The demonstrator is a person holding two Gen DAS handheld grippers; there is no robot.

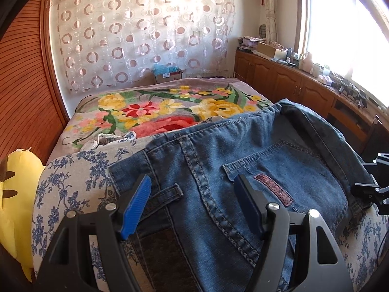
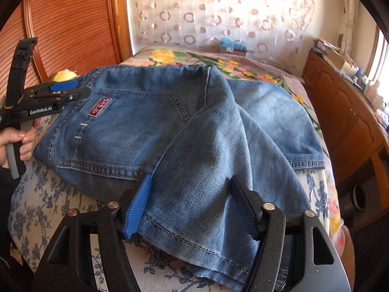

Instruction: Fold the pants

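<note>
Blue denim pants [image 1: 218, 160] lie on the bed, back pocket with a red label [image 1: 273, 189] up. My left gripper [image 1: 192, 206] is open just above the waistband, jaws wide apart. In the right wrist view the pants [image 2: 150, 131] are partly folded, one leg laid back over the seat with its hem [image 2: 192, 241] nearest me. My right gripper [image 2: 189, 209] is open, fingers on either side of that leg end. The left gripper [image 2: 60, 90] shows at the waistband on the left, in a hand.
The bed has a blue-flowered sheet [image 1: 73, 177] and a bright floral blanket [image 1: 155, 109] farther back. A yellow plush toy [image 1: 14, 194] lies at the left edge. Wooden cabinets [image 1: 291, 82] with clutter run along the right under the window. A wooden wardrobe [image 2: 73, 24] stands left.
</note>
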